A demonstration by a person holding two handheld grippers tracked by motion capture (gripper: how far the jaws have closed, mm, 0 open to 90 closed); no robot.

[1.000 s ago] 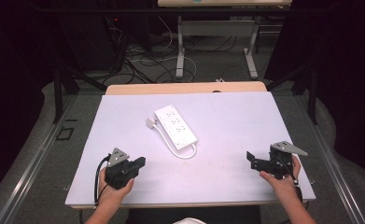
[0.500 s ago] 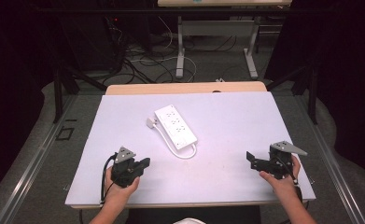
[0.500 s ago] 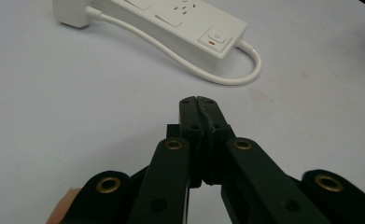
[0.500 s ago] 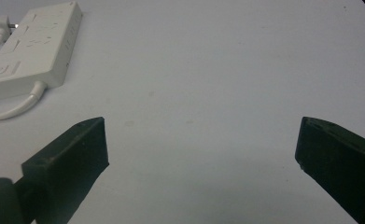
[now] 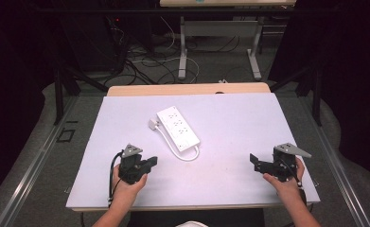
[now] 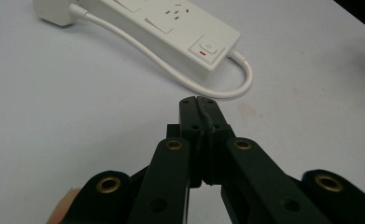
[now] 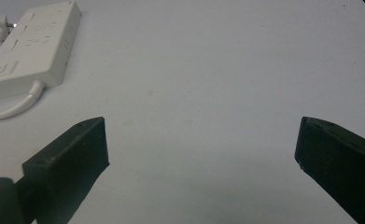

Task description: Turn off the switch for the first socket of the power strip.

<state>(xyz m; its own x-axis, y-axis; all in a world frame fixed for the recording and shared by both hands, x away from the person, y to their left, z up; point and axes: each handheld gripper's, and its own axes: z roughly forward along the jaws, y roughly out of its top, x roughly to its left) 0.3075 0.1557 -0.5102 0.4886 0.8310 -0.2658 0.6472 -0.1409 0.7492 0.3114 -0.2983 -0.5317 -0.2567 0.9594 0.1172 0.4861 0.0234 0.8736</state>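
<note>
Two grippers low on white table (image 5: 230, 118), left gripper (image 5: 150, 162) jaws together near power strip (image 5: 178, 128), right gripper (image 5: 253, 161) jaws apart

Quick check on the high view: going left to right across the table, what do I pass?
Left gripper, jaws shut, held in the left hand → white power strip with its cord looping alongside → right gripper, jaws open, held in the right hand.
</note>
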